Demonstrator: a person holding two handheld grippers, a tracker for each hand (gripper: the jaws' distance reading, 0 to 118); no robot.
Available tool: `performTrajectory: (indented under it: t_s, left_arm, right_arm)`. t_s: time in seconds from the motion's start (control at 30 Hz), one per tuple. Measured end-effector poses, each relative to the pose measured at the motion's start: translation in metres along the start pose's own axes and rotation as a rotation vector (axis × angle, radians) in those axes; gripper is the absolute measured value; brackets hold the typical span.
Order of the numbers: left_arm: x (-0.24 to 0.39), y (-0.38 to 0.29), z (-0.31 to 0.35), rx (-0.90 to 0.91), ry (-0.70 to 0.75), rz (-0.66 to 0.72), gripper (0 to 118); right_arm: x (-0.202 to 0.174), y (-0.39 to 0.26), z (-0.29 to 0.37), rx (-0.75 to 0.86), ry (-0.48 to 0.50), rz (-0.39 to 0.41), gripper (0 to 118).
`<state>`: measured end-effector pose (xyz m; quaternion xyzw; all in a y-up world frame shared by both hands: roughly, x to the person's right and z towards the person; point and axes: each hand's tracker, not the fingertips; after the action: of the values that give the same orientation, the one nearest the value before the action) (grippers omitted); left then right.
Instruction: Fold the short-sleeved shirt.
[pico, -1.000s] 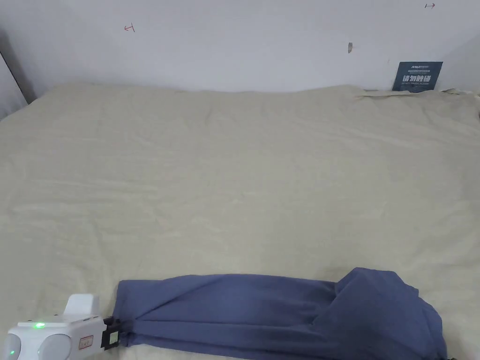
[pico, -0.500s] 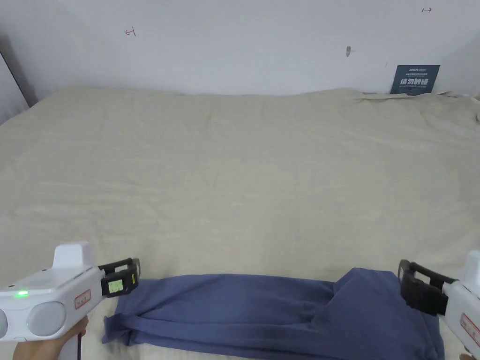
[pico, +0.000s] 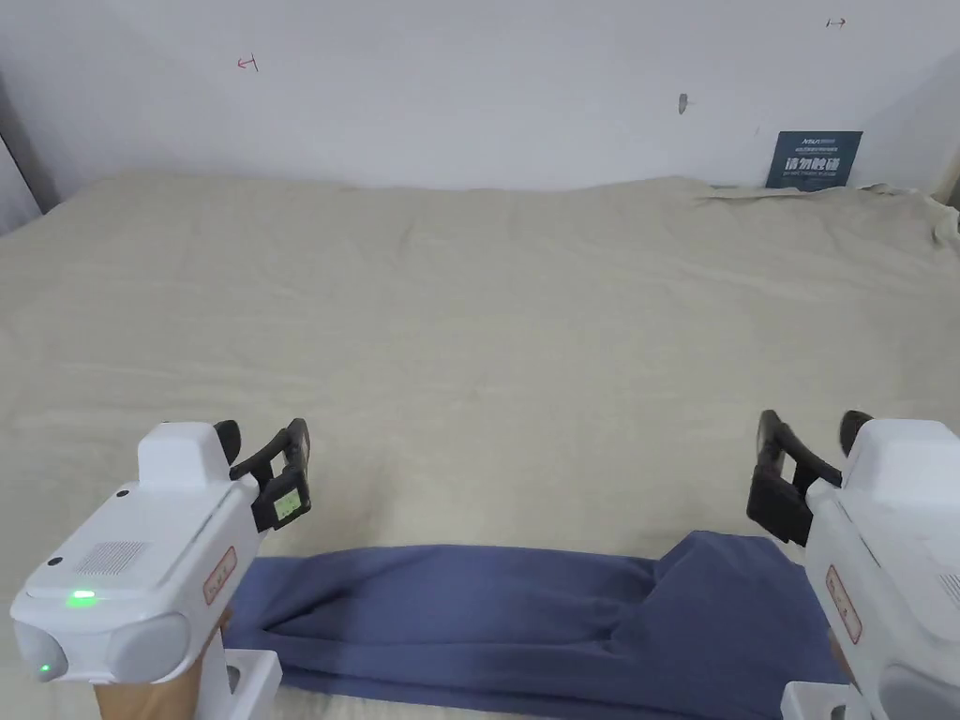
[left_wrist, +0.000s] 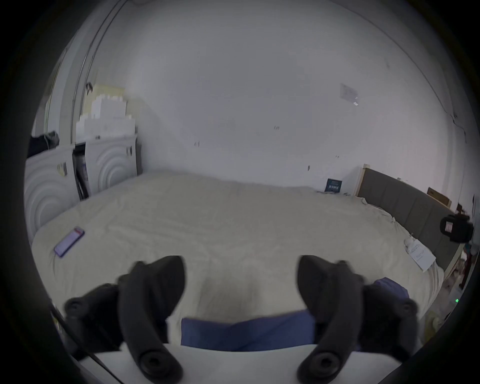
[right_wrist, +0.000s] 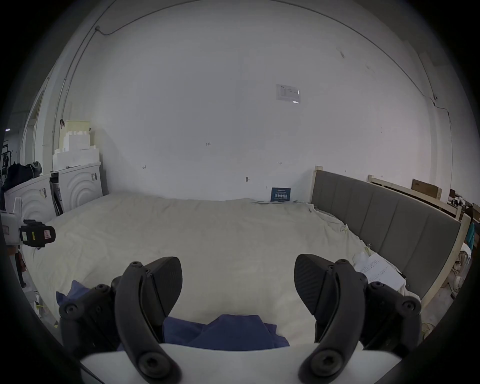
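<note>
head view: we hold the left gripper (pico: 281, 459) and right gripper (pico: 797, 459), jaws spread and empty, above the shirt (pico: 525, 619), folded into a band on the bed (pico: 487, 328), likely lined up to pinch its ends.

No legible text: white lettering on the dark blue sign (pico: 814, 159) against the wall, too small.

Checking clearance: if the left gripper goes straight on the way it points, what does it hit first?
Probably nothing close. The left gripper, open, points over the shirt across the bare bed toward the far wall. Its height above the sheet is hard to judge.
</note>
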<state>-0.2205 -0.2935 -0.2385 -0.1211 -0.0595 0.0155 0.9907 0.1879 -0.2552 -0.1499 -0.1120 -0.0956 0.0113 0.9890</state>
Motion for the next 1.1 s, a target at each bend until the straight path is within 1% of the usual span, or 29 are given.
performTrajectory:
  t_s: [0.03,0.07,0.13,0.17,0.2,0.23,0.3,0.43,0.6,0.83,0.87,1.0,1.1]
  left_arm:
    - [0.001,-0.001,0.001,0.020,-0.019,0.004,74]
    - [0.003,-0.002,0.003,0.029,-0.029,0.003,64]
    - [0.007,-0.002,0.004,0.019,-0.031,-0.002,52]
    - [0.007,-0.002,0.006,0.019,-0.036,-0.005,33]
    - [0.008,-0.002,0.006,0.001,-0.070,-0.007,11]
    - [0.010,-0.003,0.006,-0.010,-0.070,-0.010,0]
    - [0.007,-0.004,0.002,-0.029,-0.066,-0.021,0]
    - [-0.003,-0.006,-0.002,-0.082,-0.074,0.010,0]
    - [-0.026,-0.007,-0.009,-0.160,-0.097,0.043,0]
    - [-0.089,-0.008,-0.039,-0.369,-0.196,0.252,0]
    - [-0.098,-0.009,-0.045,-0.392,-0.214,0.266,0]
    - [-0.129,-0.021,-0.072,-0.586,-0.270,0.324,0]
    - [-0.138,-0.036,-0.084,-0.686,-0.236,0.316,0]
  right_arm:
    - [-0.002,0.000,0.001,0.007,-0.010,0.004,84]
    - [-0.003,0.000,0.001,0.018,-0.019,0.008,68]
    - [-0.001,0.000,0.001,0.028,0.005,-0.016,27]
    - [0.000,0.001,0.001,0.022,0.026,-0.035,3]
    - [-0.002,0.001,0.002,0.020,0.026,-0.037,2]
    - [-0.004,0.000,0.002,0.023,0.020,-0.029,0]
    - [-0.005,0.000,0.002,0.021,0.019,-0.008,0]
    - [-0.005,-0.001,0.002,0.011,0.032,-0.024,0]
    - [-0.004,-0.002,0.000,0.004,0.028,-0.018,0]
    - [-0.001,0.000,-0.007,-0.009,0.025,-0.006,0]
    - [-0.002,0.000,-0.008,-0.013,0.023,0.000,0]
    - [-0.002,-0.002,-0.014,-0.032,0.019,0.010,0]
    - [-0.002,-0.005,-0.020,-0.047,0.014,0.010,0]
